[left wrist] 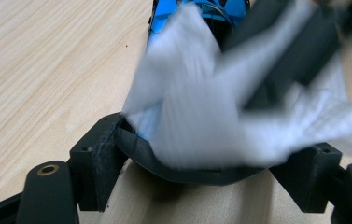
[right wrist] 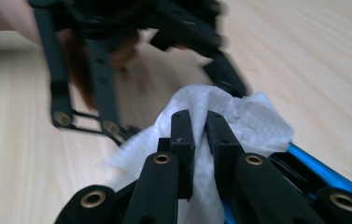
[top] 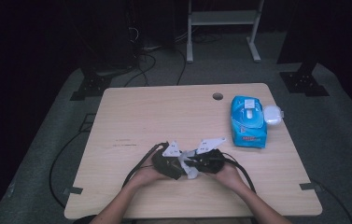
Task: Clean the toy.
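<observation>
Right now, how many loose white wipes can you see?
1. The white wipe is pinched in the right gripper, draped over the dark curved thing held by the left gripper. More may be hidden inside the blue pack.

No readable text; red print on the blue pack [top: 248,121] is too small to make out.

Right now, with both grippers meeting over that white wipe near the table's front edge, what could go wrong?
1. The right gripper pinches just a fold of the white wipe; a pull could tear it or slip it free.
2. The left gripper clamps a dark curved object that I cannot identify, and the wipe drapes over it loosely, so it may slide off.
3. The two grippers sit very close in the high view, so their fingers could collide.
</observation>
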Demonstrator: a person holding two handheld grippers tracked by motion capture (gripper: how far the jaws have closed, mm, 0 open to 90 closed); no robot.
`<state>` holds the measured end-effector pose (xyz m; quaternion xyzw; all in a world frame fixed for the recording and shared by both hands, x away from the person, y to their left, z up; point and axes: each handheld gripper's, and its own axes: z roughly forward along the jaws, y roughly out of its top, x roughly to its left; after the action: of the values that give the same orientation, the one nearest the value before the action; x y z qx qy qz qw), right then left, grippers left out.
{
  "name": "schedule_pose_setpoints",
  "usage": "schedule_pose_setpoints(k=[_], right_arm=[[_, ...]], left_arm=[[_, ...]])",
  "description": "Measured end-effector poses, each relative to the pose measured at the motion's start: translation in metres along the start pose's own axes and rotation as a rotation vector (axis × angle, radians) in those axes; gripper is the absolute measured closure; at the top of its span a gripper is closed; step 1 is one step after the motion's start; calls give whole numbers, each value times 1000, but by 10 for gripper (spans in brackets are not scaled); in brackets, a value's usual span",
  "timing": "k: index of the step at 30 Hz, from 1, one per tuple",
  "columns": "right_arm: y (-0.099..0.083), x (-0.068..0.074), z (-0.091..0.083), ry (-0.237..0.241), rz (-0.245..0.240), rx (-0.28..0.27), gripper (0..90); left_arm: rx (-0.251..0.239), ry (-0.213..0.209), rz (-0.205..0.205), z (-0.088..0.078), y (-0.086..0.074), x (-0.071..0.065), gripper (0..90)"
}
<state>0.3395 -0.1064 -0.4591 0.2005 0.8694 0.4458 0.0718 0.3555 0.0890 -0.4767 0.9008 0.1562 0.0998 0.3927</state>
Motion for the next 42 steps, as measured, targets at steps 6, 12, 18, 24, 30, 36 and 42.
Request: schedule_pose_setpoints(k=[6, 12, 18, 24, 30, 36, 42], right_arm=[[2, -11, -9, -53, 24, -14, 824], [9, -23, -13, -73, 66, -10, 824], [18, -24, 11, -18, 77, 32, 823], [11, -33, -3, -67, 93, 43, 824], [19, -19, 10, -39, 55, 47, 824], [7, -38, -11, -91, 106, 25, 825], [-16, -57, -37, -193, 143, 52, 826]], left_arm=[[-6, -4, -2, -1, -1, 1, 236], [-4, -1, 2, 0, 0, 0, 236], [-9, -3, 0, -1, -2, 1, 236], [-13, 1, 4, 3, 1, -1, 237], [-9, 0, 5, 1, -1, 0, 237], [-15, -1, 8, 2, 0, 0, 238], [-9, 0, 10, 1, -1, 0, 237]])
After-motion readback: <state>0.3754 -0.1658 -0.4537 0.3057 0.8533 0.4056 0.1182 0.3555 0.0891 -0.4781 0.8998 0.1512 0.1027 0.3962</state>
